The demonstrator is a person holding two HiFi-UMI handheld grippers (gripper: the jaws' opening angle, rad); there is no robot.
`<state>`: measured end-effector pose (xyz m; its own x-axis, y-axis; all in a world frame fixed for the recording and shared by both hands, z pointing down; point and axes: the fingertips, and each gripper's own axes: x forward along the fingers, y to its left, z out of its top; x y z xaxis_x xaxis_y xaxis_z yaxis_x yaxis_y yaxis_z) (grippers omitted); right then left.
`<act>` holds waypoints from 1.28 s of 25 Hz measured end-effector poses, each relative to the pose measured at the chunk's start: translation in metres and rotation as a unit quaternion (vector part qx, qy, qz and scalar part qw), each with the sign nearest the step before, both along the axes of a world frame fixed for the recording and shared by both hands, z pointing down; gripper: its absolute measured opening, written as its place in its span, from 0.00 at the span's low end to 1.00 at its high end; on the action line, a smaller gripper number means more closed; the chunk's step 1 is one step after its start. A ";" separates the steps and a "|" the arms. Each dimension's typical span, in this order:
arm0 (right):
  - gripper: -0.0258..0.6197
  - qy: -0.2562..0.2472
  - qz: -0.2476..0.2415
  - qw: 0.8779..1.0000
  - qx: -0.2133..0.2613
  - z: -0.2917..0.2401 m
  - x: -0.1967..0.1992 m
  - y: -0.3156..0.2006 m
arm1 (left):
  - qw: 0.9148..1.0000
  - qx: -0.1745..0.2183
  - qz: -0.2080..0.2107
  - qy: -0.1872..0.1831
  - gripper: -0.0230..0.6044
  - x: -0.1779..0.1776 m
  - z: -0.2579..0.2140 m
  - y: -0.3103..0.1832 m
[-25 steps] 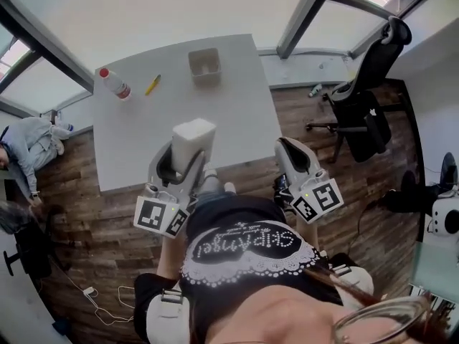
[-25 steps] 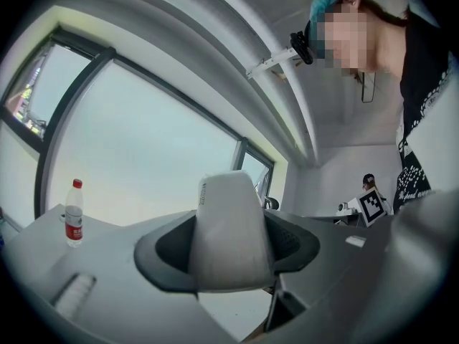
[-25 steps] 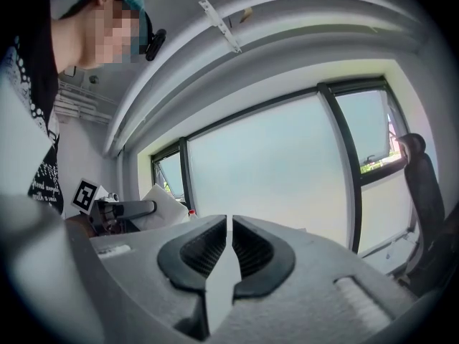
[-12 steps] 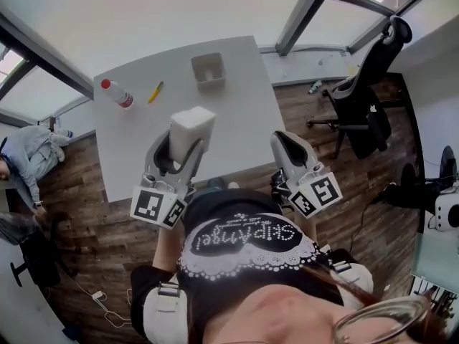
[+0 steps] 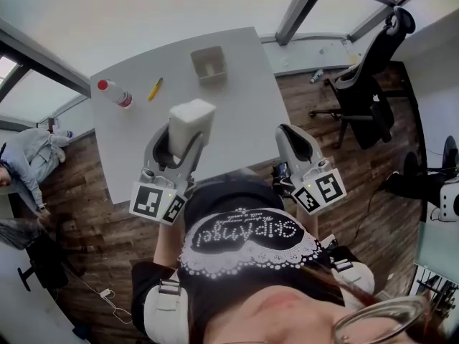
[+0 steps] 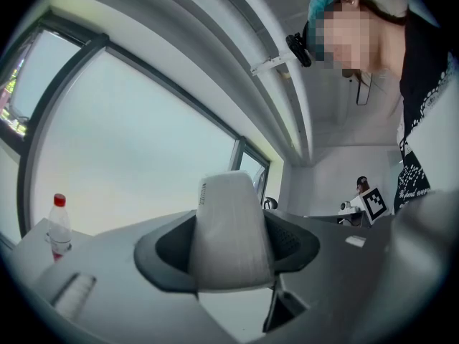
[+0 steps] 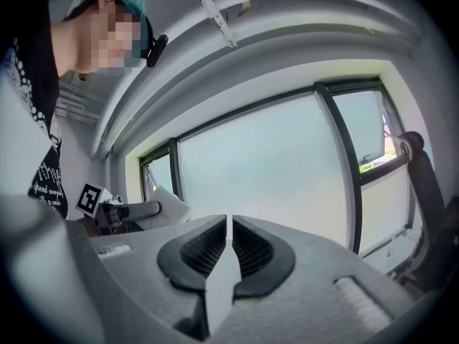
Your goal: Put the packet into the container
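Note:
A white packet stands clamped between the jaws of my left gripper, held up above the near edge of the grey table. In the left gripper view the packet fills the gap between the dark pads. The container, a small open grey box, sits at the table's far side, well beyond the packet. My right gripper hovers at the table's near right corner; its jaws are shut with nothing between them, as the right gripper view shows.
A plastic bottle with a red cap and a yellow pen lie at the table's far left. A black office chair stands on the wooden floor to the right. A person sits low at the left edge.
Both grippers have drifted slightly forward towards the table with the packet still held; the view has shifted a little, bringing the table nearer.

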<state>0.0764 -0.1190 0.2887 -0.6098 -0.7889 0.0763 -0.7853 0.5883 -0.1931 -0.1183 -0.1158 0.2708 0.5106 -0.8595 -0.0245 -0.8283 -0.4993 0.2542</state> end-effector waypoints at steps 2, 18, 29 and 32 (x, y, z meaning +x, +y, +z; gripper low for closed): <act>0.08 0.000 -0.001 1.000 -0.008 0.004 -0.001 -0.001 | 1.000 -0.006 -0.001 -0.002 0.46 -0.002 0.004 -0.001; 0.08 0.007 -0.044 0.997 -0.056 0.025 -0.006 -0.040 | 0.997 -0.061 -0.045 0.009 0.46 -0.002 0.031 -0.028; 0.08 0.002 -0.090 0.994 -0.061 0.027 -0.005 -0.073 | 0.995 -0.060 -0.078 -0.002 0.46 0.005 0.028 -0.047; 0.08 0.006 -0.101 0.993 -0.063 0.030 -0.003 -0.075 | 0.994 -0.055 -0.089 -0.005 0.46 0.007 0.025 -0.047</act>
